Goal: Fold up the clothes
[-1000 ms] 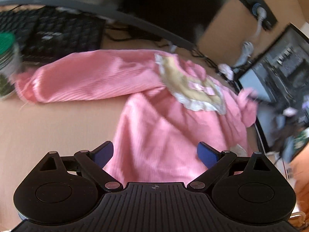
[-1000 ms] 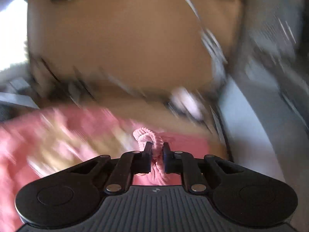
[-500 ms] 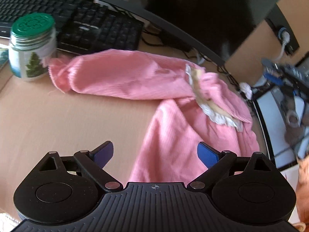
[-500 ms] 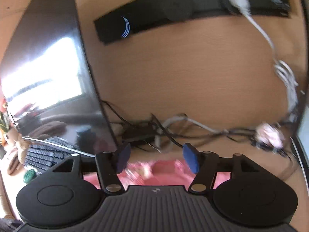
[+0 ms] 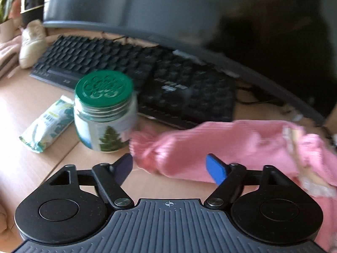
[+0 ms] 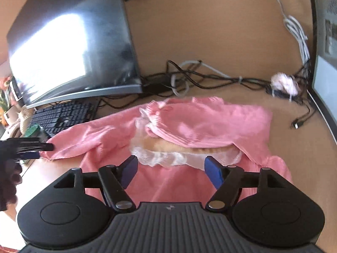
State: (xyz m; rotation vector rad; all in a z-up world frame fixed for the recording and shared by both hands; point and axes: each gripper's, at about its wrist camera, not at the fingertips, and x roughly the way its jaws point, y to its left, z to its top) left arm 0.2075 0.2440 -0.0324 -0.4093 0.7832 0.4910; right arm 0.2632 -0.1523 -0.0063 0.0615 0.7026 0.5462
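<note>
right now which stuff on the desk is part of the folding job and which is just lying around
Part of the job:
- pink garment, one sleeve folded over its front
- left claw, open at the sleeve cuff
- right claw, open over the front

Just lying about:
- green-lidded jar
- keyboard
- snack packet
- monitor
- cables

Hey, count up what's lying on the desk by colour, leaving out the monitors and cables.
Pink: 1, the sweater
Black: 1, the keyboard
Green-lidded: 1, the jar
Green and white: 1, the snack packet
Total: 4
</note>
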